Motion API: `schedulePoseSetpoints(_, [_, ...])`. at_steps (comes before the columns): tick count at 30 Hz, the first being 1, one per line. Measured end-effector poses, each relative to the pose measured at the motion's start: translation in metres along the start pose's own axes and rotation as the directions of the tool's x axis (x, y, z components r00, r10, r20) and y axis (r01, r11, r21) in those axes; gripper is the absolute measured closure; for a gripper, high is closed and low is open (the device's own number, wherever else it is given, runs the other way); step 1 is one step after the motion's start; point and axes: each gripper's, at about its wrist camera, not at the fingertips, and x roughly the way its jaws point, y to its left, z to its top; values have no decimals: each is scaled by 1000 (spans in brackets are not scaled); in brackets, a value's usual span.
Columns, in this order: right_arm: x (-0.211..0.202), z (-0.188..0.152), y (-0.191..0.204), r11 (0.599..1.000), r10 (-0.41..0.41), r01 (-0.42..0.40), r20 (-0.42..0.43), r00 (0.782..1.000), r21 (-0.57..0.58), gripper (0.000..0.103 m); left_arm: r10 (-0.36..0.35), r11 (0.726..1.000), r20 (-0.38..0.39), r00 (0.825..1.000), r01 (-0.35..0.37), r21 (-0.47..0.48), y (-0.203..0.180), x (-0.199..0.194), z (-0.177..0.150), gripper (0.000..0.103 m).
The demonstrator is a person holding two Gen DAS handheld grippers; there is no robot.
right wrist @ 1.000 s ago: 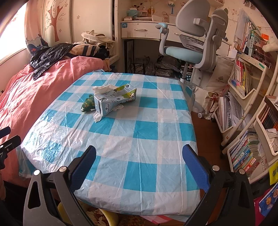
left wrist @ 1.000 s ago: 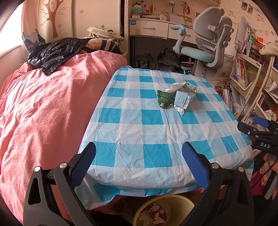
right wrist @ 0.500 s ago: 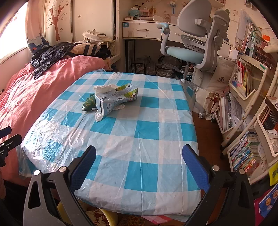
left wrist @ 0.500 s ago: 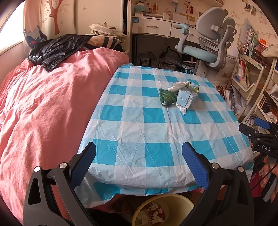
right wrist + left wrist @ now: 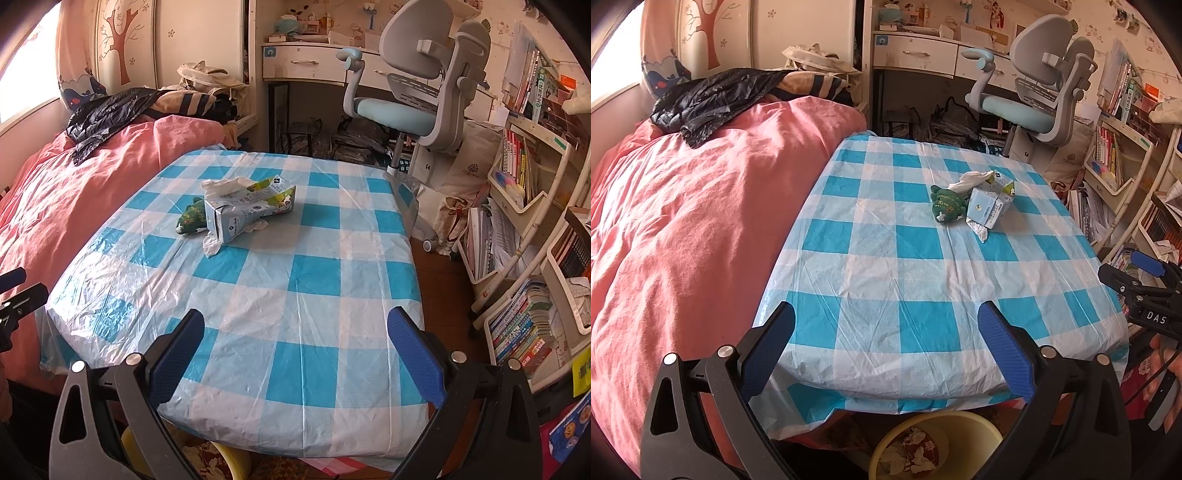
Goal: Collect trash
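Over the last second I had carried both grippers forward and a little higher, so the table slid toward me in both wrist views and the trash sat a bit closer than it had. Nothing on the checked tablecloth [image 5: 871, 280] had been touched; only my viewpoint had changed.

The left gripper [image 5: 886, 328] was spread wide with nothing between its blue pads, and the right gripper [image 5: 295, 328] was just as wide and just as empty. The crumpled carton [image 5: 247, 210] lay ahead and slightly left of the right gripper, well beyond its fingertips; from the left gripper it sat ahead and to the right. White tissue [image 5: 221, 186] poked out behind the carton, and a smaller scrap lay at its near end. A small green plush toy [image 5: 947, 205] was touching the carton on its left side.

The yellow bin [image 5: 934, 443] waited below the table's near edge, just under the left gripper, already holding some scraps.

I judged this as still the approach: no piece had been collected yet. The right gripper looked better placed for the carton, and I would have to avoid catching the toy with it.
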Motion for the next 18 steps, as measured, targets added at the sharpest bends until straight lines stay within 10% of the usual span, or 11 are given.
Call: schedulePoseSetpoints(18, [0,0,1,1000,-1,1,-1,1000,-1,8,-3,1000,-7,1000,3,4,-3,3,-2,7])
